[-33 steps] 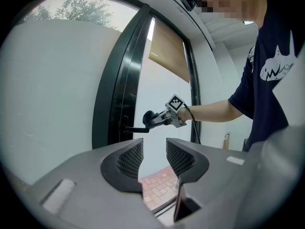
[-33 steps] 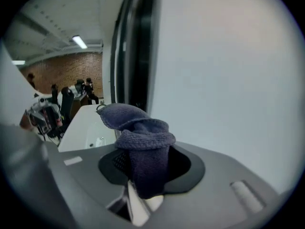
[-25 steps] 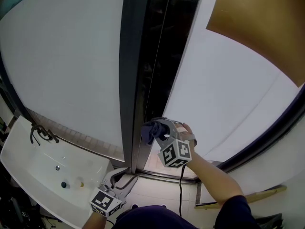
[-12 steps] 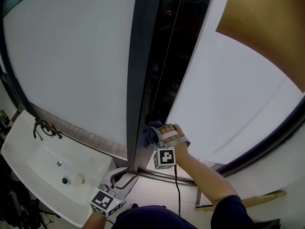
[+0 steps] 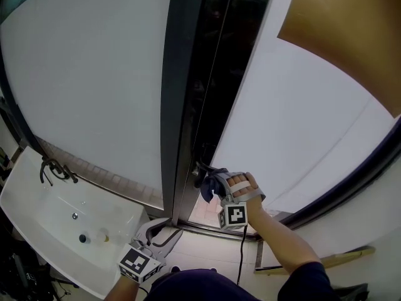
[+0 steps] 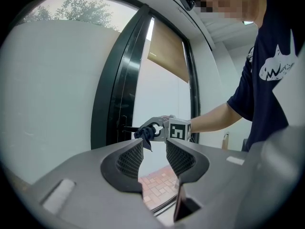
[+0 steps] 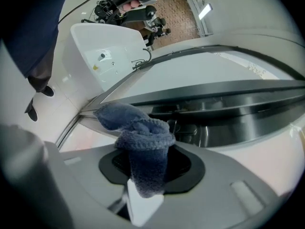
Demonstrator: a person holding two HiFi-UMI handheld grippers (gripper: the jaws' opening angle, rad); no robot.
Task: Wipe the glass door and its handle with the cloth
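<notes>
The glass door (image 5: 301, 124) stands in a dark frame (image 5: 182, 93), with its dark lever handle (image 5: 199, 167) low on the frame. My right gripper (image 5: 208, 179) is shut on a dark blue knitted cloth (image 5: 211, 184) and holds it right beside the handle. In the right gripper view the cloth (image 7: 136, 128) bulges out from between the jaws, the dark frame (image 7: 228, 109) close behind it. From the left gripper view the cloth (image 6: 144, 134) hangs at the handle (image 6: 127, 128). My left gripper (image 5: 161, 229) hangs low by the person's body, open and empty (image 6: 150, 156).
A white sink (image 5: 56, 231) with a dark tap (image 5: 53, 171) is at the lower left. A tan roller blind (image 5: 351, 36) covers the upper right of the glass. Brick paving (image 6: 157, 187) shows outside, past the threshold.
My right gripper, with the cloth, has slid a little right and down along the frame by the handle. The left gripper has stayed put.
</notes>
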